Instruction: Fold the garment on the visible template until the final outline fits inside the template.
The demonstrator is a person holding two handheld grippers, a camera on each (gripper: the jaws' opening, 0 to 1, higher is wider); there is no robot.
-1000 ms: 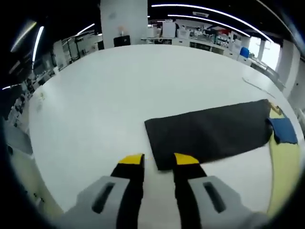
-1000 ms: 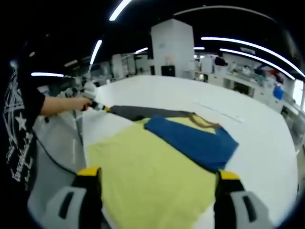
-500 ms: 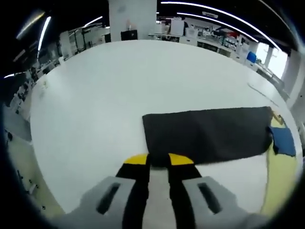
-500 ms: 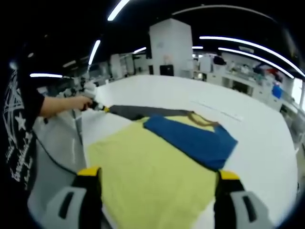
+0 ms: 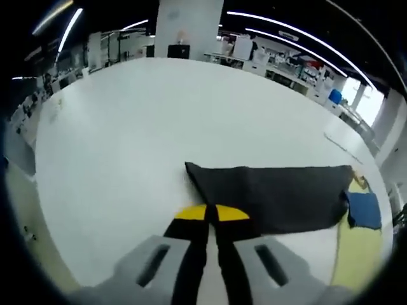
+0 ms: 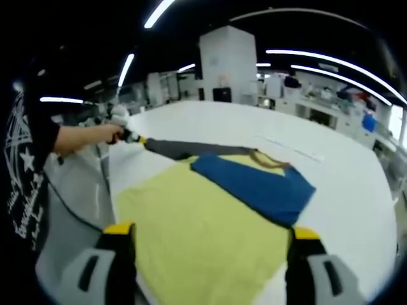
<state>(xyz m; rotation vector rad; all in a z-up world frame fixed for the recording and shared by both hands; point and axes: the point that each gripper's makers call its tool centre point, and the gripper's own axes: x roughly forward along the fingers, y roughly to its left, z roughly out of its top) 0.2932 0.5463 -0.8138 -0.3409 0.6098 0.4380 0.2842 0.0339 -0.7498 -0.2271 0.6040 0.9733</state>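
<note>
Left tongs [image 5: 212,213] pinched on dark sleeve [image 5: 273,197] corner, ready to fold | right tongs [image 6: 206,238] wide open, empty, over yellow garment [image 6: 197,241] on tabletop [image 5: 127,127]

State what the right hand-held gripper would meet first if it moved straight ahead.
Probably the yellow garment lying between and ahead of its open jaws, then the blue fabric beyond it; how high the gripper hangs above the cloth is unclear.

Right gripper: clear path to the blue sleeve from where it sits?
Probably yes. The right gripper hangs open over the yellow garment, and the blue sleeve lies just ahead between its jaws, nothing lying over it.
</note>
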